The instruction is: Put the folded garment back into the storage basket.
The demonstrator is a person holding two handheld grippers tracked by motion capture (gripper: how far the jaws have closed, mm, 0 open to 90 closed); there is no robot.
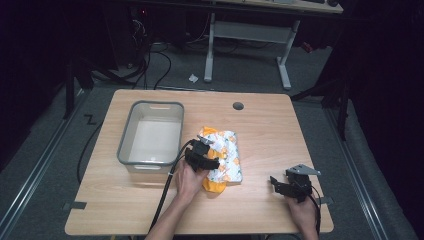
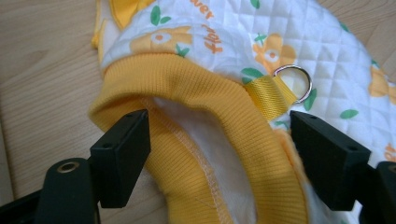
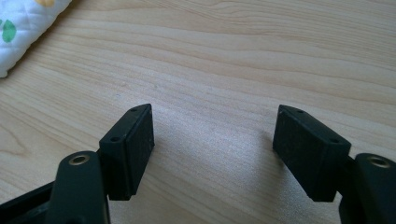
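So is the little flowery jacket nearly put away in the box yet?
Not yet. The flowery jacket lies on the table beside the grey bin, not in it. The left gripper has open jaws on either side of the yellow ribbed cuff, not pinching. The right gripper waits open over bare wood. Grabbing and moving it probably remain.

This is a lab or workshop room. A wooden table (image 1: 260,120) stands on grey carpet among floor cables (image 1: 150,65), with a desk frame (image 1: 250,35) behind and dark surroundings.

White, orange-flowered garment (image 2: 261,60), yellow-ribbed
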